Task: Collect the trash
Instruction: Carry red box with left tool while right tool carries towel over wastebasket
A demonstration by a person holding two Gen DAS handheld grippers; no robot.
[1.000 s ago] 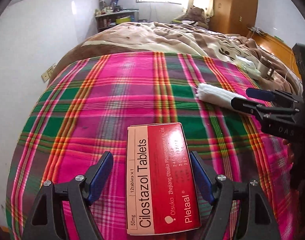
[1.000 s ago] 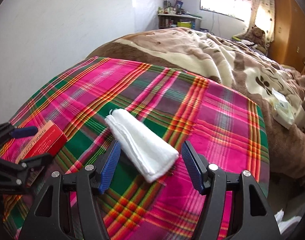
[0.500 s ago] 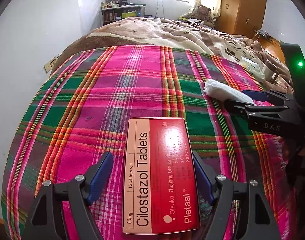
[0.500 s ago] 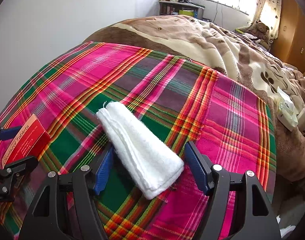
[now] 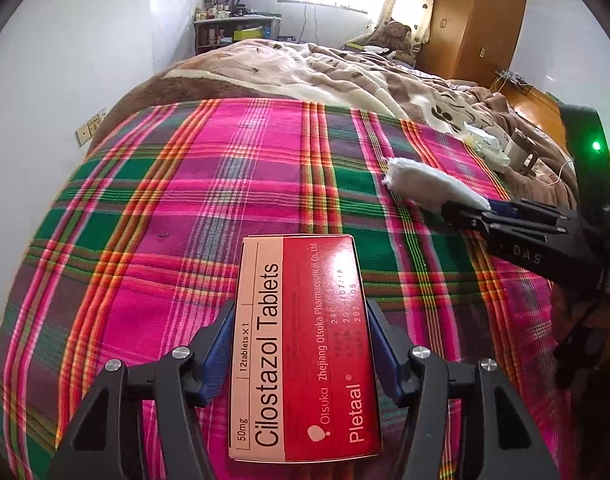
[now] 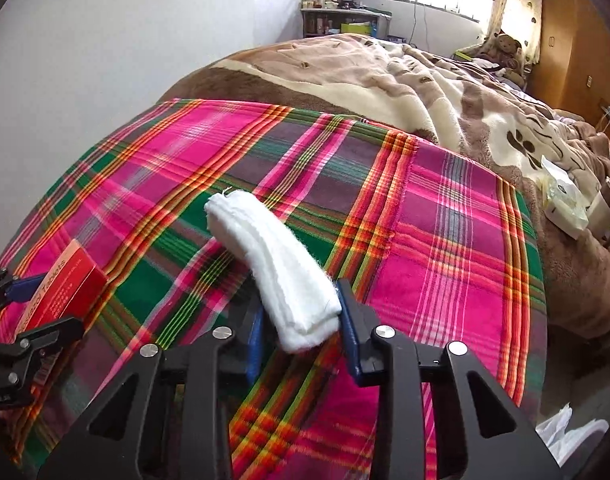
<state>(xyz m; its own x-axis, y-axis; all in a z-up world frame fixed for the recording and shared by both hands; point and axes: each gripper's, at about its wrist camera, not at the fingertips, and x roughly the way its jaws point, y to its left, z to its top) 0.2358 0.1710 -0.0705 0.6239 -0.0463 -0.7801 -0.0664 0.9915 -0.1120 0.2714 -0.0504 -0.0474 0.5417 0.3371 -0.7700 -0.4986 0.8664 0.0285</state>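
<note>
Tablet box (image 5: 301, 344), red, printed Cilostazol Tablets, lies on the plaid cloth (image 5: 193, 216) between the closing jaws of the left gripper (image 5: 299, 356), blue pads at both its long sides. Right of the box on that cloth, the right gripper (image 6: 301, 330) is closing on the near end of a folded white cloth pad (image 6: 273, 256). Beyond the box, bare plaid runs to the brown blanket (image 5: 305, 68)
</note>
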